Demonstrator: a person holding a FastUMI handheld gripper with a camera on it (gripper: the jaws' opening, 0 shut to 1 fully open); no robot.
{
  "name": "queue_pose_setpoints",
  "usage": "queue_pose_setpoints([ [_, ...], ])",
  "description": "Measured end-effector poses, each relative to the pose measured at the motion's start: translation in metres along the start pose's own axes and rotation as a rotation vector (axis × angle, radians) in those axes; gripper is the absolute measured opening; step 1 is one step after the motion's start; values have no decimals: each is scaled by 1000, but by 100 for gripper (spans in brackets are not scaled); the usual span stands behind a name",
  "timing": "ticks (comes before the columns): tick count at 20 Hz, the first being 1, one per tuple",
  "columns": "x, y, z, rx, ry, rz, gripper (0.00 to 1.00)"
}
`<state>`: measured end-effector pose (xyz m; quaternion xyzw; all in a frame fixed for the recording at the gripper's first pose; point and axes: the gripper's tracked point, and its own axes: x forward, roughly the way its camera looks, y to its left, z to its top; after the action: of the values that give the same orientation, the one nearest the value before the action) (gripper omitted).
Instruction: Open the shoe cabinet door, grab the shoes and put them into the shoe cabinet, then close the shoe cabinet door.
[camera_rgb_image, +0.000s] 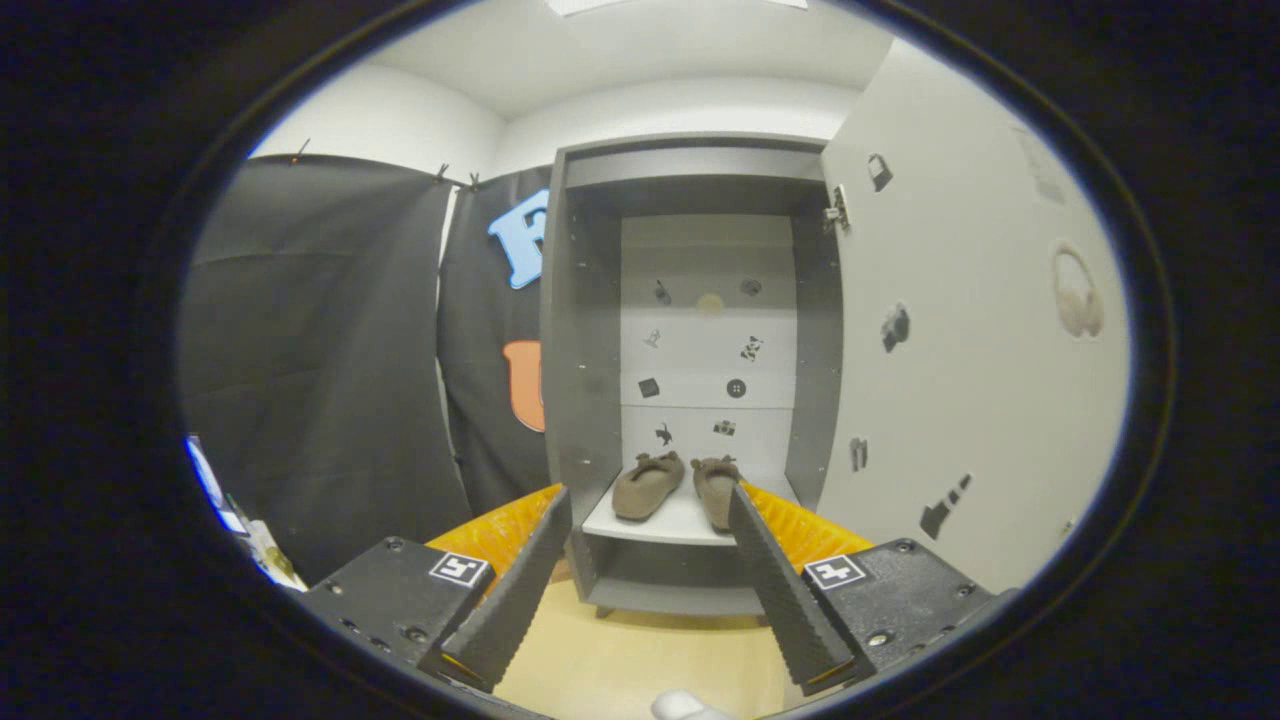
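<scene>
A grey shoe cabinet (580, 330) stands ahead with its door (960, 350) swung wide open to the right. Two brown slippers, the left one (647, 485) and the right one (715, 488), lie side by side on the cabinet's low white shelf (670, 522). My gripper (650, 505) is open, back from the cabinet, with nothing between its fingers (520, 590). The right slipper's near end sits just behind the right fingertip.
Small dark stickers dot the cabinet's back panel (705, 330) and the inside of the door. Black cloth (320, 360) hangs left of the cabinet. The floor (640, 660) below is pale wood.
</scene>
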<state>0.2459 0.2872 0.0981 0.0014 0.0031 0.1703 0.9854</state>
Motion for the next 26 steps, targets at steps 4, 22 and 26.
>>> queue_pose_setpoints([
  [4, -64, -24, -13, -8, 12, -20, 100],
  [22, -163, -272, -47, 82, -4, -218, 100],
  [26, -131, -274, -48, 63, 11, -66, 100],
])
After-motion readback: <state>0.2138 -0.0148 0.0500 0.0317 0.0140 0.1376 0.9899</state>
